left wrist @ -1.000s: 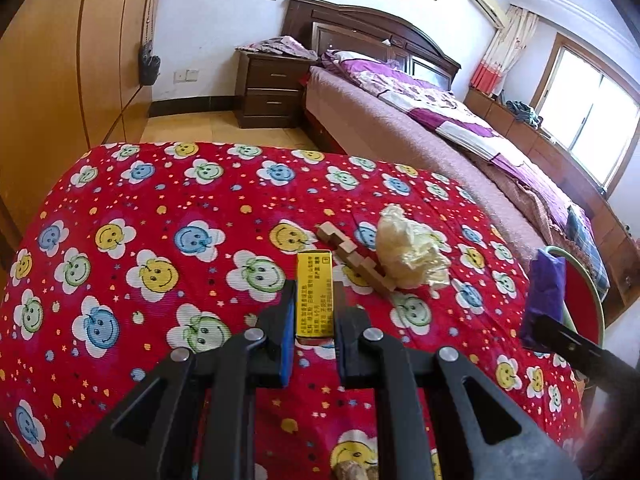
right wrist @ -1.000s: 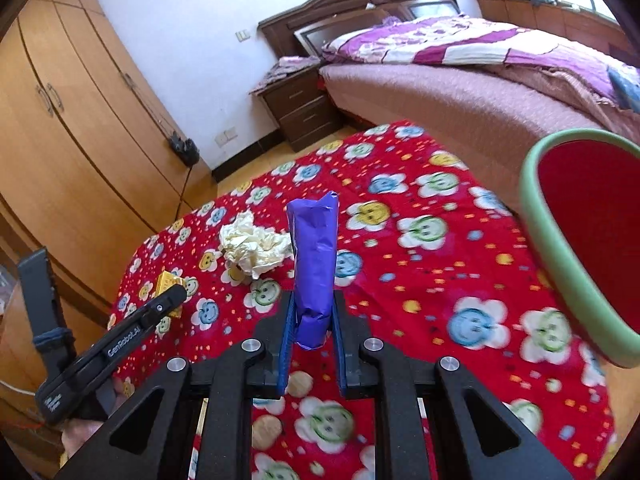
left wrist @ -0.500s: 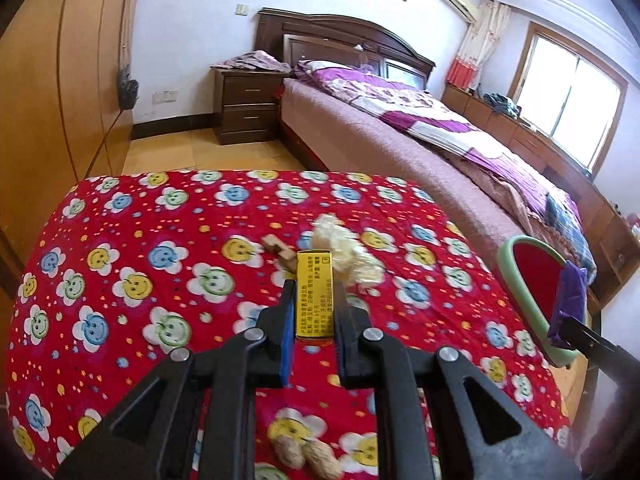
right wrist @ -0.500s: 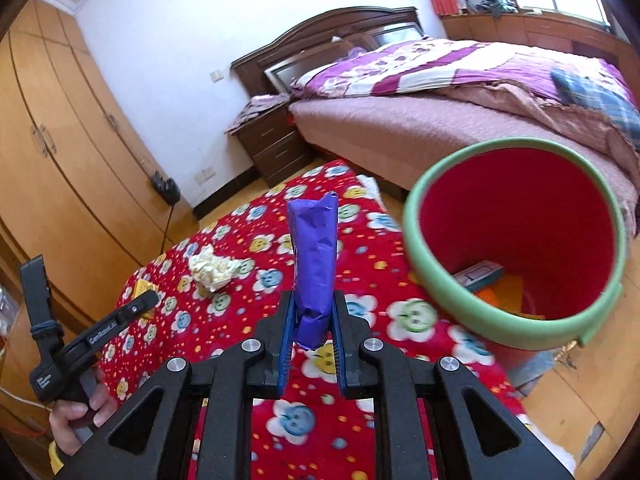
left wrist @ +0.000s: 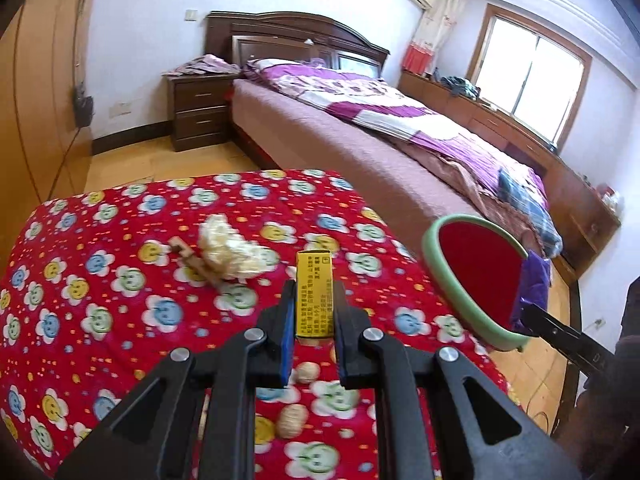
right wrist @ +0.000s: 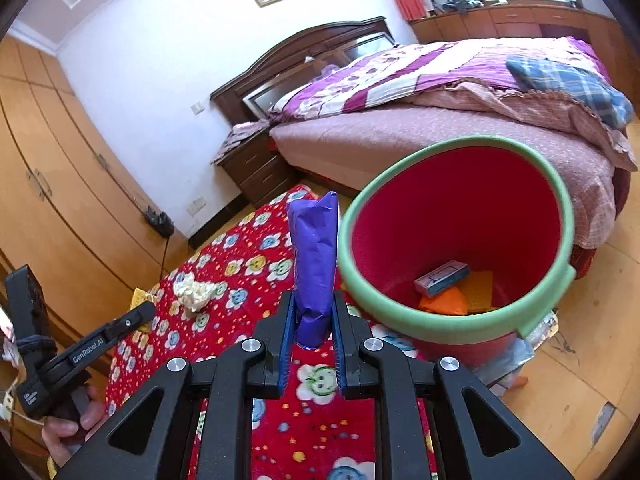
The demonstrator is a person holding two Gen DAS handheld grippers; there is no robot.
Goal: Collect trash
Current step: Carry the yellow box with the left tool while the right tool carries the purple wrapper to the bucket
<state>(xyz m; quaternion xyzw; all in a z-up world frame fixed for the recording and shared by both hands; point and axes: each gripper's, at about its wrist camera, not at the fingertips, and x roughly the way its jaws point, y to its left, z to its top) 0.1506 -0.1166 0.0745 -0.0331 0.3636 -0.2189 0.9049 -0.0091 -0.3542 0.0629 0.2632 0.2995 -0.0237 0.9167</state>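
Bin [right wrist: 448, 332] nearer; purple wrapper [right wrist: 314, 264] upright.

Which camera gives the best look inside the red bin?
The right wrist view: the bin faces the camera, so its floor and the trash already lying there show. The left wrist view catches only part of its green rim and red inner wall, not the bottom.
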